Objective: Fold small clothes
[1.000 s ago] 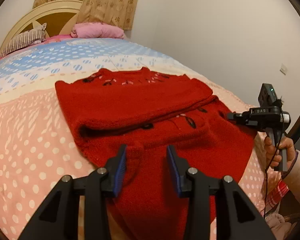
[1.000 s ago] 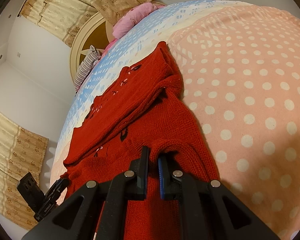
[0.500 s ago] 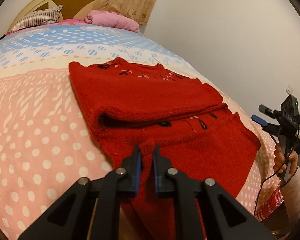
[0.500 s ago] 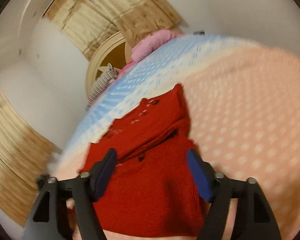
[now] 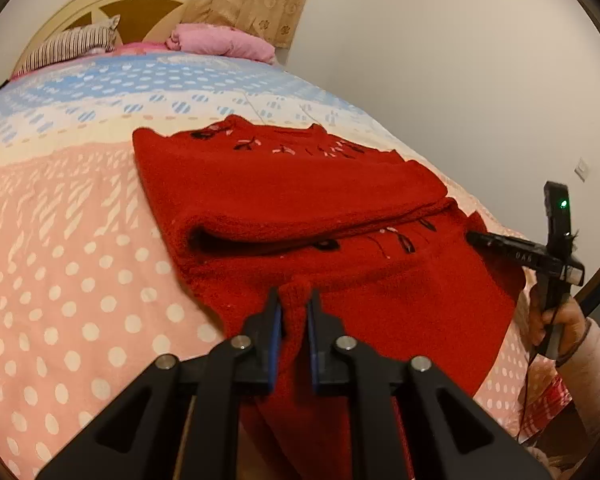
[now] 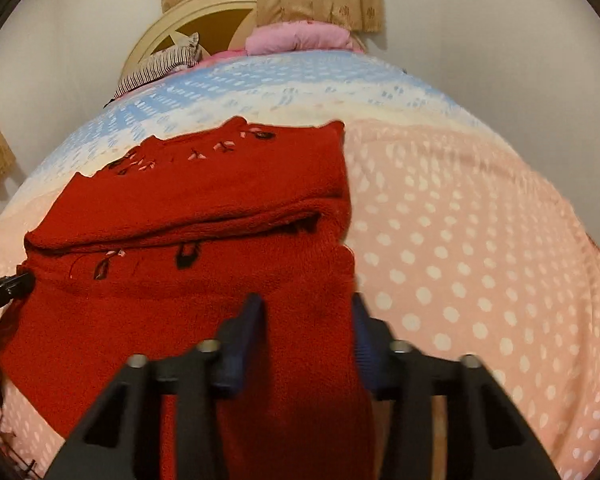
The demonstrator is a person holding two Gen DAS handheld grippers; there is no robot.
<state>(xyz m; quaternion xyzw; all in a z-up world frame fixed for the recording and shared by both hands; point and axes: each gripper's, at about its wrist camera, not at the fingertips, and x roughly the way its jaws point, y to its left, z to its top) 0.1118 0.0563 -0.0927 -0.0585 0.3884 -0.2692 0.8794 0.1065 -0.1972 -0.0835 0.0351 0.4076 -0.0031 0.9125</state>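
Note:
A red knit sweater (image 5: 300,184) with small embroidered flowers lies flat on the bed, its upper part folded over across the body. My left gripper (image 5: 296,300) is shut on a raised pinch of the sweater's near edge. In the right wrist view the sweater (image 6: 220,188) fills the lower middle. My right gripper (image 6: 306,308) straddles its near right side with red fabric between the blue pads; the jaws are closing and a gap still shows. The right gripper (image 5: 476,238) also shows from the side at the sweater's right edge, held by a hand (image 5: 556,320).
The bed quilt (image 5: 60,280) is pink with white dots, turning blue farther back. A striped pillow (image 5: 72,46) and a pink pillow (image 5: 220,40) lie at the headboard under a curtain. A white wall runs along the right. The left gripper's tip (image 6: 4,288) is at the left edge.
My left gripper went from open to shut on a pinch of the sweater. My right gripper let go of its fold, opened wide, rolled level, and now stands narrower around the sweater's right side.

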